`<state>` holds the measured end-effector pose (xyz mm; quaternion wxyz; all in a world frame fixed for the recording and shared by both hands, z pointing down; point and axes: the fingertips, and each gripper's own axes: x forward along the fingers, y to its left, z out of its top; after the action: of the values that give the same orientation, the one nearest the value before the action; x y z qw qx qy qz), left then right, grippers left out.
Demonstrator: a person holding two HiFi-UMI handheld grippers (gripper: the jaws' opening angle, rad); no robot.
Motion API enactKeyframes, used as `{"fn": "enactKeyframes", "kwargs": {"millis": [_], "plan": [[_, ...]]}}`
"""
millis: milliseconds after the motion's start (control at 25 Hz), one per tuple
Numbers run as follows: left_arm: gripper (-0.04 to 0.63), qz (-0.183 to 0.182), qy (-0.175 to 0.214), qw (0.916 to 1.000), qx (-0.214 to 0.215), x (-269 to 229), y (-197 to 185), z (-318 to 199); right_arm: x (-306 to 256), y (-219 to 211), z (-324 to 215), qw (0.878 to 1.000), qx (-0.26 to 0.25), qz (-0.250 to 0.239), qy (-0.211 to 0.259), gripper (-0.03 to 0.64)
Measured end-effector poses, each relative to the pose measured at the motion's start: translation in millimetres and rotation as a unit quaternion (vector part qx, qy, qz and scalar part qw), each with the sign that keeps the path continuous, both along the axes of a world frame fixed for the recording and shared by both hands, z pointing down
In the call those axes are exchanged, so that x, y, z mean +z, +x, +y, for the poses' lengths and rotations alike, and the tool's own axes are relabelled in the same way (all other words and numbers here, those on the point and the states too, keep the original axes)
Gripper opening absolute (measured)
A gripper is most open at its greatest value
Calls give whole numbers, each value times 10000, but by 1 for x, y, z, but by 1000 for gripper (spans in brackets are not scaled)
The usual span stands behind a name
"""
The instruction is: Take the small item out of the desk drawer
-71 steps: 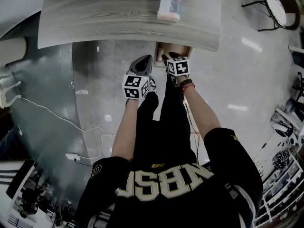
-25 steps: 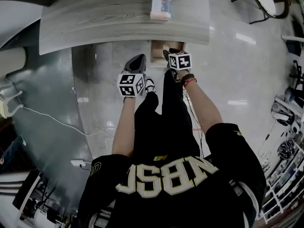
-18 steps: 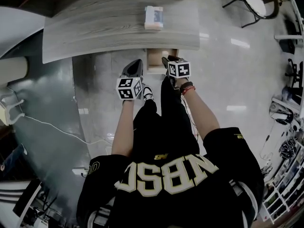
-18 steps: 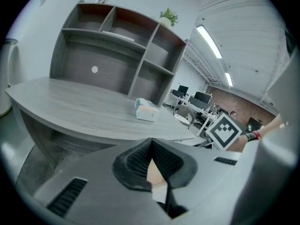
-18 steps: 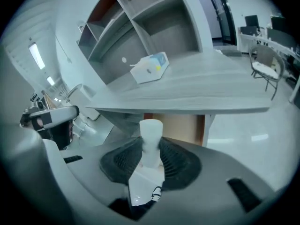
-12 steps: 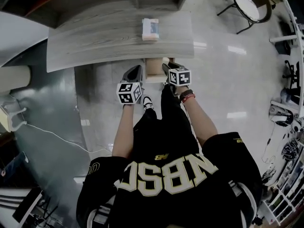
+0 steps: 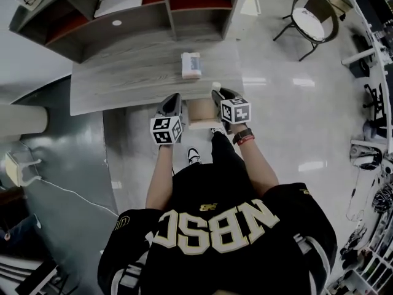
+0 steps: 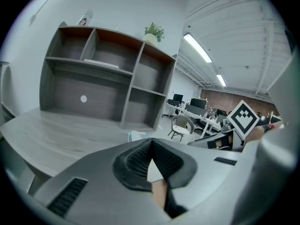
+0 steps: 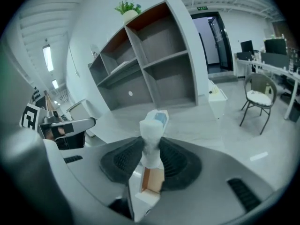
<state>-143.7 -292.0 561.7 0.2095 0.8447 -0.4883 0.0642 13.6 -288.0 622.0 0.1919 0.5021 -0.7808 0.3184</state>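
My right gripper (image 9: 151, 153) is shut on a small white item (image 9: 150, 137) that stands upright between its pads. In the head view the item (image 7: 215, 86) sits at the tip of that gripper (image 7: 218, 94), at the desk's front edge. Below it the wooden drawer (image 7: 201, 112) stands open, also seen under the jaws in the right gripper view (image 9: 151, 184). My left gripper (image 7: 174, 98) hovers left of the drawer; its jaws (image 8: 151, 143) meet at the tips with nothing between them.
A grey wooden desk (image 7: 123, 78) carries a tissue pack (image 7: 191, 65) just beyond the grippers. A shelf unit (image 7: 123, 5) stands at its back. A chair (image 7: 310, 14) is on the tiled floor to the right. Cables and clutter line the left and right edges.
The head camera has risen, so more of the desk and shelf shows. Both grippers have moved up from the drawer toward the desk edge, the right one still holding the white item.
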Motion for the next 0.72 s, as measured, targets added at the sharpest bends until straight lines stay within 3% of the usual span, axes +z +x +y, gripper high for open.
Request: {"fn": "enactKeyframes", "kwargs": {"millis": [320, 720], "plan": [[9, -185, 571, 9982, 14, -60, 4, -34, -74, 18, -38, 9953, 261, 124, 924, 123], [9, -216, 1355, 9897, -419, -140, -5, -72, -159, 19, -77, 9815, 268, 139, 1891, 123]]}}
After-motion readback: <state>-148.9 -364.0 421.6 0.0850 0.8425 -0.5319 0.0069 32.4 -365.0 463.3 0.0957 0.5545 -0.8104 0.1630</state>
